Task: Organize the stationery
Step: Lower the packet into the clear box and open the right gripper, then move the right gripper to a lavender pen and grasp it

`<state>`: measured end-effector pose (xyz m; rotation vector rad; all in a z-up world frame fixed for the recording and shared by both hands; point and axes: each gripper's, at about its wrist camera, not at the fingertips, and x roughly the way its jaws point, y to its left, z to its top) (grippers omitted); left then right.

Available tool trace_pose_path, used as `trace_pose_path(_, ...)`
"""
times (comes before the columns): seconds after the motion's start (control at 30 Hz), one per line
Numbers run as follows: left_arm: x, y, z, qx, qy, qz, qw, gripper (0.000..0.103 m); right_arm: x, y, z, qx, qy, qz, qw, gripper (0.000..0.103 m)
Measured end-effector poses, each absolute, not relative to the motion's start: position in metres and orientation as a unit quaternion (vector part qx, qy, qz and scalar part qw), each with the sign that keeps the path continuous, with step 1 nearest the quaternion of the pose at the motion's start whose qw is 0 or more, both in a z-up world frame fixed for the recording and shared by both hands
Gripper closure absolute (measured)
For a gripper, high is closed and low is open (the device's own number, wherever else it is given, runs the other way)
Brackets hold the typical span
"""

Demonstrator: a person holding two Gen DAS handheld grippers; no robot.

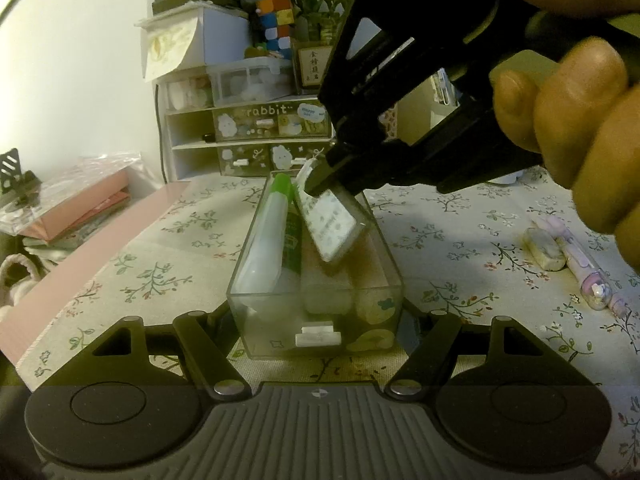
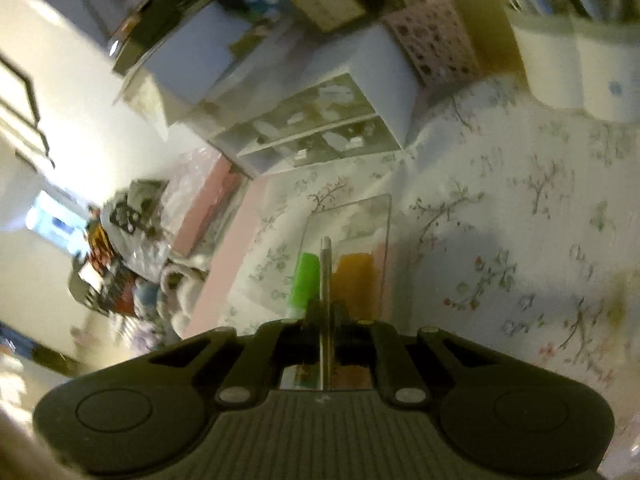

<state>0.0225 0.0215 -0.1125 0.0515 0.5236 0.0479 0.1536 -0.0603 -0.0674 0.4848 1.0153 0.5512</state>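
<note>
The flat white card (image 1: 330,222) hangs tilted over the clear box (image 1: 316,304), beside the green-capped tube (image 1: 272,232) inside. Pinched only at its top edge by the right gripper (image 1: 320,184), it could twist or snag the box rim. The left gripper (image 1: 316,332) clamps the box's near end.

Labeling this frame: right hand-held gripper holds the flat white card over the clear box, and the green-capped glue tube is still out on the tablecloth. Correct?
One error. The green-capped glue tube is already inside the clear box, not on the tablecloth; the left wrist view shows it. The rest stands: the right hand-held gripper holds the flat white card over the box.
</note>
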Motion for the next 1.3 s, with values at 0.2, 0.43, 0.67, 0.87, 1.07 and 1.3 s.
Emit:
trace_pose_path(0.2, 0.023, 0.021, -0.112, 0.025, 0.260, 0.023, 0.965, 0.030, 0.159, -0.062, -0.082, 0.274, 0.503, 0.256, 0.779, 0.092)
trace_pose_path(0.43, 0.023, 0.021, -0.112, 0.026, 0.260, 0.023, 0.965, 0.030, 0.154, -0.060, -0.067, 0.239, 0.484, 0.278, 0.795, 0.088)
trace_pose_path(0.67, 0.024, 0.021, -0.112, 0.026, 0.261, 0.023, 0.965, 0.030, 0.150, -0.052, -0.066, 0.223, 0.481, 0.296, 0.794, 0.088)
trace_pose_path(0.87, 0.024, 0.020, -0.112, 0.026, 0.260, 0.024, 0.965, 0.030, 0.150, -0.055, -0.065, 0.238, 0.473, 0.307, 0.791, 0.088)
trace_pose_path(1.07, 0.024, 0.020, -0.113, 0.026, 0.260, 0.024, 0.965, 0.030, 0.149, -0.052, -0.065, 0.227, 0.470, 0.312, 0.794, 0.088)
trace_pose_path(1.3, 0.024, 0.020, -0.112, 0.026, 0.261, 0.024, 0.965, 0.030, 0.144, -0.082, -0.049, 0.229, 0.433, 0.296, 0.820, 0.082)
